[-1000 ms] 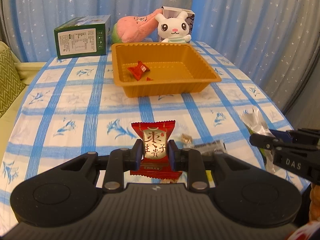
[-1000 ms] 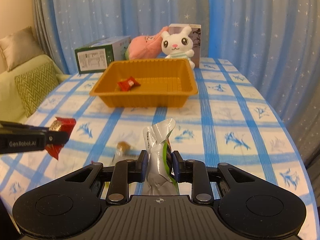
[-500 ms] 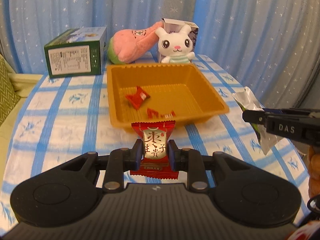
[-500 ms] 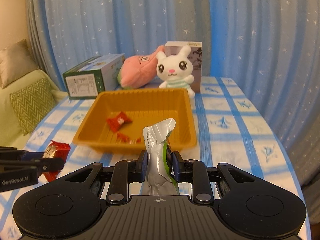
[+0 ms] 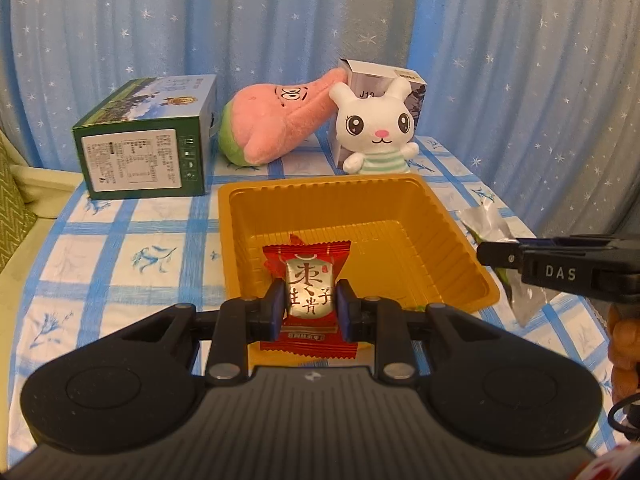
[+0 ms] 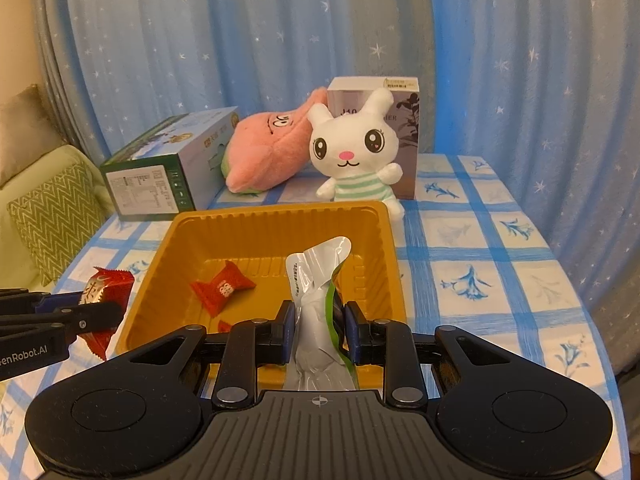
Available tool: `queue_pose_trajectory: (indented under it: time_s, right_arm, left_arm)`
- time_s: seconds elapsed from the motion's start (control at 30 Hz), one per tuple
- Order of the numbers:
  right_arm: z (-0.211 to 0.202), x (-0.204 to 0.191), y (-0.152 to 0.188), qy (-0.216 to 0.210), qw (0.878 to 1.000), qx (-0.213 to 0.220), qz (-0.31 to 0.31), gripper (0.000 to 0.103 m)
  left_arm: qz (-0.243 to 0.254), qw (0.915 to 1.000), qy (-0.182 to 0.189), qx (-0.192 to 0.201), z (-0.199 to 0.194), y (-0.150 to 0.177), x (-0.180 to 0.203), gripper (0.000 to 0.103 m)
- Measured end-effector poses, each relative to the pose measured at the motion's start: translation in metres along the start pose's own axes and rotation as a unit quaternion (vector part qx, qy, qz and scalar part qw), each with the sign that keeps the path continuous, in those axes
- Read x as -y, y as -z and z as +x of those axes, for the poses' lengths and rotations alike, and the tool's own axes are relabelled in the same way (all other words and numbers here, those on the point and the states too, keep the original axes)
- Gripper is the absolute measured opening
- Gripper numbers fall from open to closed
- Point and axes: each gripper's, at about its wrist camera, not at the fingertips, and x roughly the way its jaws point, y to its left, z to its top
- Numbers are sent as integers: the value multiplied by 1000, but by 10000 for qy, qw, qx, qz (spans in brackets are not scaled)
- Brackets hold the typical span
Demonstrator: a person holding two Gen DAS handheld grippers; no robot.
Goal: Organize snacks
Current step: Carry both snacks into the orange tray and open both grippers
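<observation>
My left gripper (image 5: pixel 309 308) is shut on a red snack packet (image 5: pixel 308 276) with a silver label, held above the near edge of the orange tray (image 5: pixel 360 196). My right gripper (image 6: pixel 319 330) is shut on a silver and green packet (image 6: pixel 316 280), over the tray's near side (image 6: pixel 280 216). Inside the tray lies a red wrapped candy (image 6: pixel 222 289) and a small red scrap (image 6: pixel 224 325). In the left wrist view the right gripper (image 5: pixel 496 254) comes in from the right with its silver packet (image 5: pixel 484 220). In the right wrist view the left gripper (image 6: pixel 98 312) holds the red packet (image 6: pixel 106 284) at the tray's left.
Behind the tray stand a green box (image 5: pixel 148 148), a pink plush (image 5: pixel 280 116), a white rabbit plush (image 5: pixel 376 128) and a grey carton (image 6: pixel 400 120). The blue checked tablecloth (image 5: pixel 120 264) covers the table. A sofa with a zigzag cushion (image 6: pixel 56 216) is at the left.
Both grippers have moved forward over the table with their packets, from well short of the tray to its near edge. The tray and plush toys now look much closer.
</observation>
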Motion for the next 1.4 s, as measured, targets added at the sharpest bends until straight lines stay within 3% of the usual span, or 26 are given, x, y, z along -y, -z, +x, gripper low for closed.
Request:
queue_pose_trajectory:
  time_s: [0.3, 0.4, 1.07, 1.23, 1.3, 1.33, 1.37, 1.4]
  right_arm:
    - [21, 2, -13, 20, 9999, -92, 72, 26]
    - [23, 2, -15, -9, 9999, -103, 92, 26]
    - [40, 12, -25, 50, 9995, -147, 282, 27]
    - [46, 12, -28, -155, 9993, 11, 344, 27]
    - [47, 14, -30, -265, 9986, 1, 468, 35]
    - [45, 15, -29, -255, 9983, 43, 517, 49]
    - [43, 16, -28, -246, 9982, 108, 542, 56]
    - [40, 17, -26, -232, 9981, 147, 556, 57]
  left_arm:
    - [-20, 10000, 59, -11, 27, -11, 0, 24]
    - [-61, 10000, -15, -19, 34, -11, -3, 39]
    - [-256, 9996, 102, -39, 18, 13, -15, 40]
    - [-312, 9995, 93, -46, 15, 17, -18, 44]
    - [-330, 9994, 82, -43, 12, 19, -19, 49]
    - [-337, 9994, 79, -26, 10, 21, -20, 51]
    - [-341, 9994, 73, -10, 7, 23, -20, 51]
    - [-342, 9994, 62, -1, 5, 26, -20, 52]
